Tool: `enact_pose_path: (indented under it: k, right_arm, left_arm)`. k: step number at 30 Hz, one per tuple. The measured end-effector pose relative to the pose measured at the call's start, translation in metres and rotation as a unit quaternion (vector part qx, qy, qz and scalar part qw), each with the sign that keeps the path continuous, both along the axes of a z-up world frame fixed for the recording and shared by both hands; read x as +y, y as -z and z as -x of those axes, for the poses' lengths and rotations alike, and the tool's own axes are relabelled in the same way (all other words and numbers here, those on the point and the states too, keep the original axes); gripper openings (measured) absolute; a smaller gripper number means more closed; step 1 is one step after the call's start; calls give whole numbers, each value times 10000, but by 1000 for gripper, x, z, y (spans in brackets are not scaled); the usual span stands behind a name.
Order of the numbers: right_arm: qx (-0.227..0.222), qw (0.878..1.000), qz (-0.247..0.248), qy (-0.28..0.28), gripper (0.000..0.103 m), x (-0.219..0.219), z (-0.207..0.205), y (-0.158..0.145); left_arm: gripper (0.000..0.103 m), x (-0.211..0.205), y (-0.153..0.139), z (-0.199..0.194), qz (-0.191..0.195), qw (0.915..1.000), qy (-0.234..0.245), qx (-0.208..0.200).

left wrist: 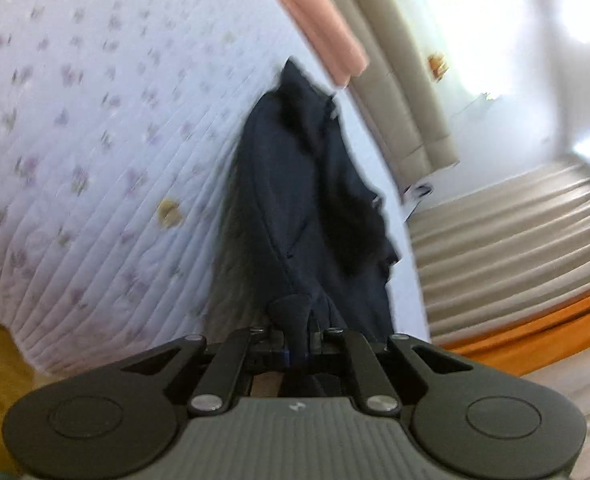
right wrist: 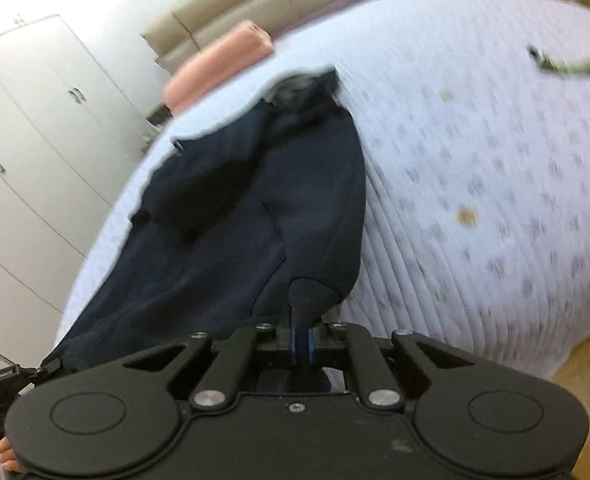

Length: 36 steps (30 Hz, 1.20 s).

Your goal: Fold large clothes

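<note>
A dark navy garment point(left wrist: 295, 184) lies lengthwise on a bed under a white quilted cover with small flowers point(left wrist: 95, 120). Its far end, with a dark furry collar or hood, points toward the headboard. My left gripper point(left wrist: 295, 338) is shut on a pinch of the garment's near edge, and a fold of cloth stands up between the closed jaws. In the right wrist view the same garment point(right wrist: 235, 208) spreads out to the left. My right gripper point(right wrist: 303, 334) is shut on another fold of its near hem. Both views are blurred.
A pink rolled pillow point(left wrist: 323, 28) lies by the beige padded headboard point(left wrist: 399, 112). White wardrobe doors point(right wrist: 35, 120) stand left of the bed. A small dark object point(right wrist: 563, 65) rests on the cover at the far right. Wooden floor point(right wrist: 583, 364) shows beside the bed.
</note>
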State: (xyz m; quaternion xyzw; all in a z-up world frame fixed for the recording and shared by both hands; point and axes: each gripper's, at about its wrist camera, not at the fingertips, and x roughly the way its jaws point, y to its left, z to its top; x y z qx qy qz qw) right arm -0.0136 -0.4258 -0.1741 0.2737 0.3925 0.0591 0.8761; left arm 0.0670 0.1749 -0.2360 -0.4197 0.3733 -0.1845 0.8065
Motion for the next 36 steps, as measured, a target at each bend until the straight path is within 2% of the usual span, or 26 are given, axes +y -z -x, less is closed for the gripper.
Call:
enact_pose_path:
  k: [2,4,8,12,16,17,18,19,20,22,23,24,28,30,32,34,36]
  right_arm:
    - [177,9997,-136,36,8,0,-4,13]
    - [120,9998,-181,51,8,0,-8,11]
    - [-428,9990,-120,-7,8,-1,-45,-26]
    - [-1074,9937,305,-75,8,-1,-117,-73]
    - [-1541,9854,710,133,8,1,-200,-99]
    - [-1565,9848,734,186,8,2,-225,-99]
    - [-1545,9846,782,243,8,3,-246,-96]
    - [-1452,9854,822,327,11,5,-271,-89]
    - [-1287,9878,795,359,19,5,-290,-80]
    - [-853,9931,695,401,56,5,-321,-58]
    - [-768,9935,705,466,66,4,-327,-49]
    - [-735,9931,757,516,84,2,-328,-41]
    - [-837,9859,1385,436,85,3,-316,-21]
    - [-944,9818,1613,331,85,5,-310,-19]
    - [-1087,9791,1711,178,85,4,-309,-20]
    - [-1128,9770,1811,-7,84,5,-314,-22]
    - [-1114,9738,1972,-195,84,5,-324,-24]
  left_arm:
    - [7,-6,2,-2,-99,9999,100,48]
    - [7,-10,-9,-7,-199,9996,153,-96]
    - [7,-17,-55,-41,-343,9970,175,-672]
    - [7,-36,-112,-106,-728,9877,4,-1386]
    - [9,-55,-145,-190,-1202,9774,-378,-1698]
    - [13,-63,-150,-214,-1440,9732,-442,-1740]
    - [14,-70,-151,-233,-1649,9704,-498,-1695]
    - [21,-78,-149,-256,-1702,9713,-557,-1563]
    - [36,-80,-144,-274,-1720,9740,-545,-1371]
    - [50,-78,-129,-298,-1751,9780,-596,-967]
    - [52,-73,-120,-298,-1730,9786,-679,-885]
    - [53,-65,-110,-297,-1707,9790,-733,-835]
    - [56,-26,-82,-288,-1636,9816,-784,-596]
    - [56,-14,-73,-291,-1576,9839,-651,-542]
    - [56,-15,-73,-294,-1684,9832,-398,-575]
    - [56,-24,-76,-302,-2023,9772,-92,-643]
    - [56,-38,-77,-310,-2508,9647,152,-786]
